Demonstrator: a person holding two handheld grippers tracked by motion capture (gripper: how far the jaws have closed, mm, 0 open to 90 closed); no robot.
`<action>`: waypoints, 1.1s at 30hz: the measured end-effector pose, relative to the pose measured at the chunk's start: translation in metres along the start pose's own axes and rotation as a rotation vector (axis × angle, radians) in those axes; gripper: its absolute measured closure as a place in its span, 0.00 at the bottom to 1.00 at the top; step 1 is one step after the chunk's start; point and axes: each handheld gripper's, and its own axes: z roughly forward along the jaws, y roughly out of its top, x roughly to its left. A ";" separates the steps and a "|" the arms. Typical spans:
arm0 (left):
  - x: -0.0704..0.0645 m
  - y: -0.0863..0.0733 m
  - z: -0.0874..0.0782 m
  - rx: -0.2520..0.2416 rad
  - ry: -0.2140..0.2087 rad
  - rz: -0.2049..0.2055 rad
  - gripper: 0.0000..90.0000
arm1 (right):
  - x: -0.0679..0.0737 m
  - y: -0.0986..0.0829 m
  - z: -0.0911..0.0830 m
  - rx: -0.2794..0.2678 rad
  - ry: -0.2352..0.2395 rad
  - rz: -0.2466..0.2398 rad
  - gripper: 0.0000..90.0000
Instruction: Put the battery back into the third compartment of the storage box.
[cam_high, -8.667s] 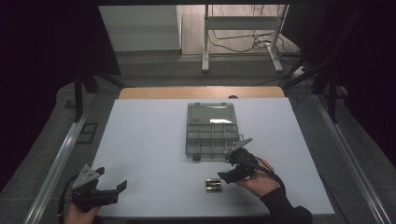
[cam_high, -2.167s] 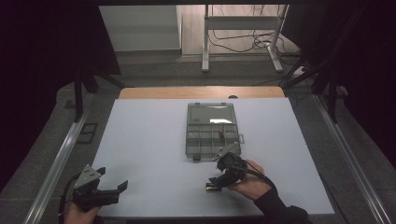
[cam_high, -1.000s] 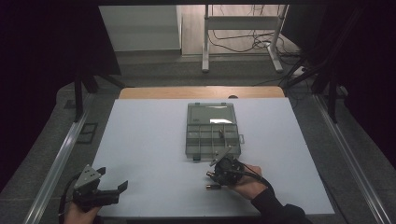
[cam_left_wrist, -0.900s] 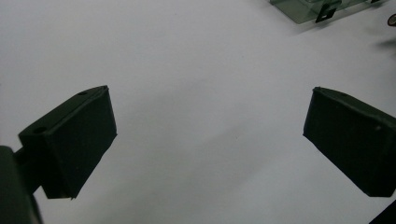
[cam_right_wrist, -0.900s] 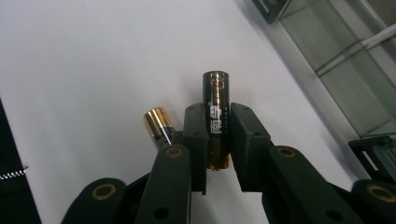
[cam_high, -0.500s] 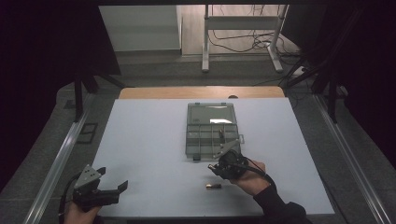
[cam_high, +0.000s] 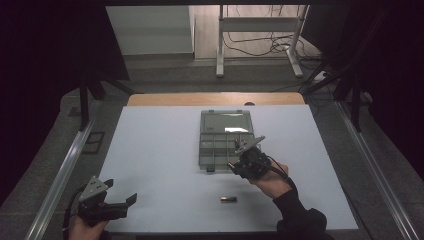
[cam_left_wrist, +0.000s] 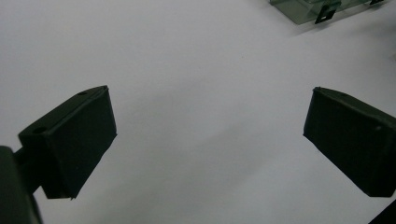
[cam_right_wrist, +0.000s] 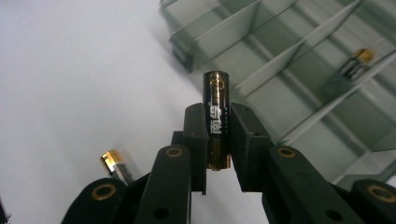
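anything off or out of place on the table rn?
Nothing damaged or spilled. One battery lies loose on the white table, apart from the open compartment box. The right gripper holds another battery over the box; a third already sits in a compartment.

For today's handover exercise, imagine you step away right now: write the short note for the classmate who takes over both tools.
Right tool: shut on a battery, held over the near edge of the clear divided box.
Left tool: open, holding nothing, at the near left corner of the table.
Done: one battery in the box already lies in a compartment.
Left: place the held one in the box, then probably fetch the battery on the table, near the front edge.
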 end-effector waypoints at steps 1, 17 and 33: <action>0.000 0.000 0.000 0.000 -0.001 0.000 0.03 | -0.002 0.002 0.000 -0.003 -0.003 0.005 0.85; 0.000 0.000 0.000 0.001 0.001 0.001 0.02 | -0.037 0.024 0.002 -0.017 -0.066 0.090 0.86; -0.001 0.001 0.001 0.007 0.012 0.002 0.02 | -0.063 0.044 0.016 -0.012 -0.117 0.162 0.85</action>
